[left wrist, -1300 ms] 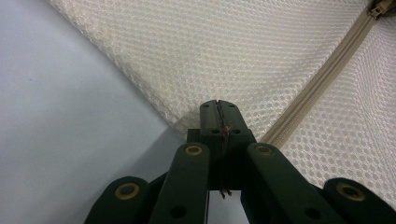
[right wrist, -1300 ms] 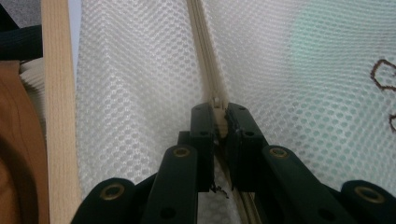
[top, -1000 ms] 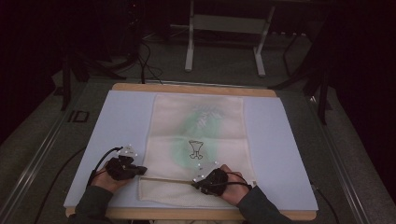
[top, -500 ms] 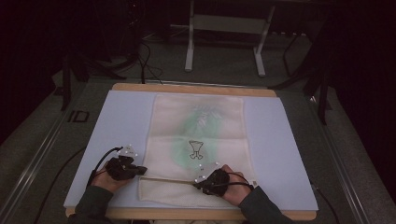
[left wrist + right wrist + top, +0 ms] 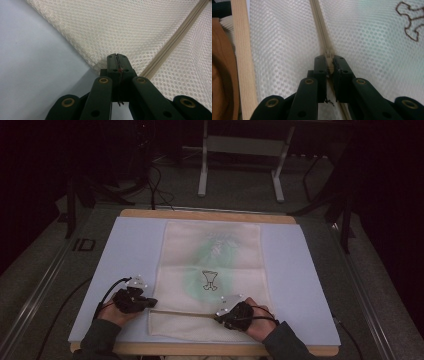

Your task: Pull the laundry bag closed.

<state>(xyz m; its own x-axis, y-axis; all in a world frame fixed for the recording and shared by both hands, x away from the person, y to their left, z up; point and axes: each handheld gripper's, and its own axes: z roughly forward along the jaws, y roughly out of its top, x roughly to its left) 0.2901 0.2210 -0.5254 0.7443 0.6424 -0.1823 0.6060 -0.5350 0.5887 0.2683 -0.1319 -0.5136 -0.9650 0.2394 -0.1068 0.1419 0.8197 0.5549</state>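
Mesh laundry bag (image 5: 212, 270) lies flat on the table (image 5: 125, 250); we pinch its near-left edge with the left gripper (image 5: 116, 58) and its zipper pull (image 5: 328, 55) with the right gripper (image 5: 328, 61).

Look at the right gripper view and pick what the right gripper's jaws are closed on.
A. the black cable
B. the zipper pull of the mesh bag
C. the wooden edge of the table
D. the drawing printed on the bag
B: in the right gripper view the right gripper is shut on the small pale zipper pull at the end of the zipper line running across the mesh bag.
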